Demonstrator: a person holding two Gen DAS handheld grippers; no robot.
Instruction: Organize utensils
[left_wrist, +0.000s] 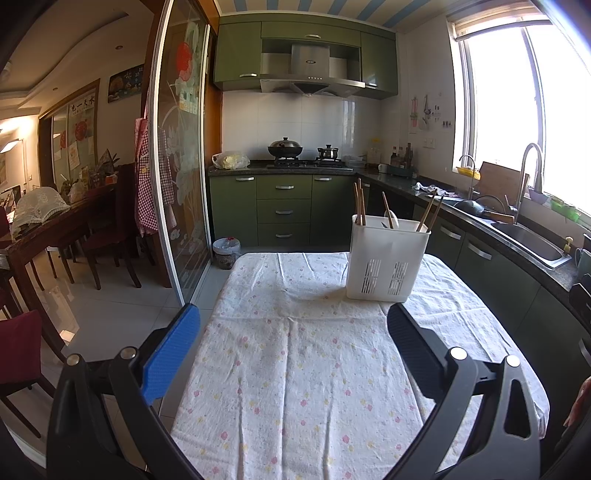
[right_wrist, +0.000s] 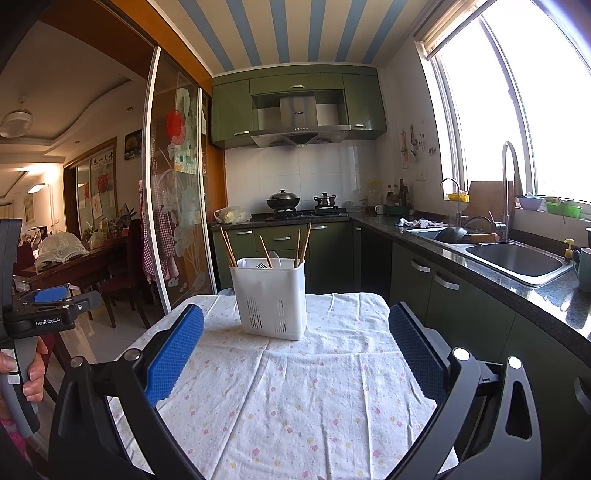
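— As far as both wrist views show it, how much of the tidying do you have left?

— Very little, I judge. Your white utensil holder (left_wrist: 388, 258) stands upright on the flowered tablecloth (left_wrist: 295, 369), toward the far end of the table and a little right of the middle in the left wrist view. Wooden chopsticks (left_wrist: 360, 203) stand in it: a pair at the left end, one near the middle, a pair at the right end. A white spoon (right_wrist: 275, 258) and what looks like a fork (right_wrist: 261, 265) sit in the middle part.

— Is anything loose on the cloth?

— Nothing you can see. The cloth between your tools and the holder lies bare in both views, so no utensil waits to be picked up, at least within the frames.

— And your tongs?

— Your left gripper (left_wrist: 293, 332) has its jaws wide apart with nothing between them, held above the near part of the table. Your right gripper (right_wrist: 295, 332) is the same: jaws spread, empty, well short of the holder. A hand (right_wrist: 22, 373) grips the handle of the left tool at the edge of the right wrist view.

— So what is left?

— Perhaps only regrouping the chopsticks, which sit split across the compartments; whether that is wanted, you cannot tell from these views.
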